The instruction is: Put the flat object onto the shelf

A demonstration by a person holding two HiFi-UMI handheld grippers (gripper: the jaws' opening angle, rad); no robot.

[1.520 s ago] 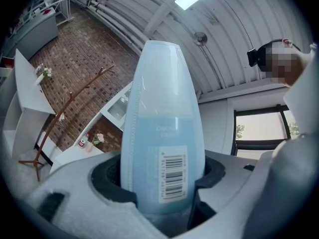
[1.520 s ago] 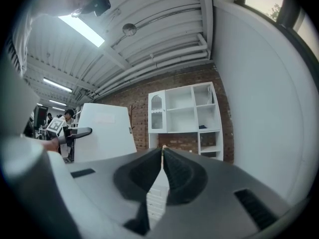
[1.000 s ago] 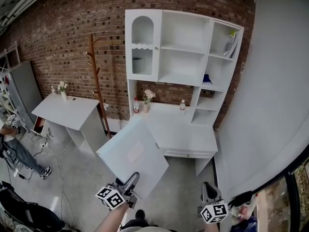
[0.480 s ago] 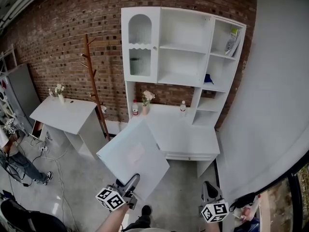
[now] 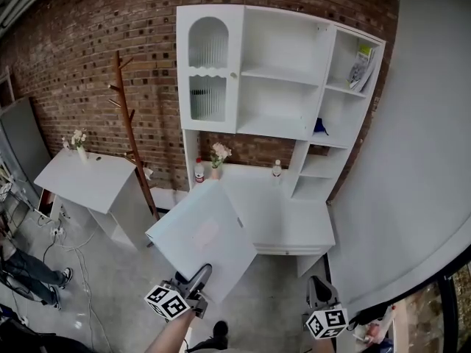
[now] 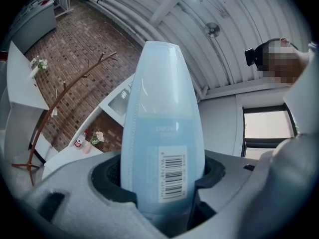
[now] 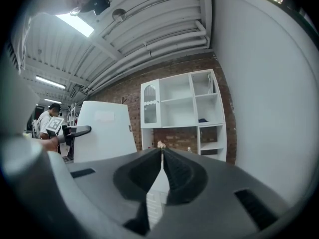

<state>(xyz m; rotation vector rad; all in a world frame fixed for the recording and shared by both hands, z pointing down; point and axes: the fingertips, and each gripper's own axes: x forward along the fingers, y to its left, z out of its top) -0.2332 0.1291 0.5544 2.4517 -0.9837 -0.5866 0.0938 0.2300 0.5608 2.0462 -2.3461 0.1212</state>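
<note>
The left claw [image 5: 197,278] grips the near edge of the flat object [image 5: 202,232]; its long axis runs from that claw up toward the shelf [image 5: 274,75], well short of it; the right claw [image 5: 318,291], closed and empty, hangs below the shelf's right side.

I faced a red brick wall [image 5: 96,35] with a tall white shelf unit [image 5: 283,72] against it, above a white desk [image 5: 294,219]. To its left stood a brown wooden coat stand [image 5: 129,123] and a white table [image 5: 92,179]. The floor [image 5: 110,285] was grey concrete. A plain pale wall [image 5: 427,123] ran along my right. Overhead, a ribbed ceiling [image 7: 149,29] carried a bright light panel [image 7: 75,24], and a window [image 6: 266,126] let in daylight.
</note>
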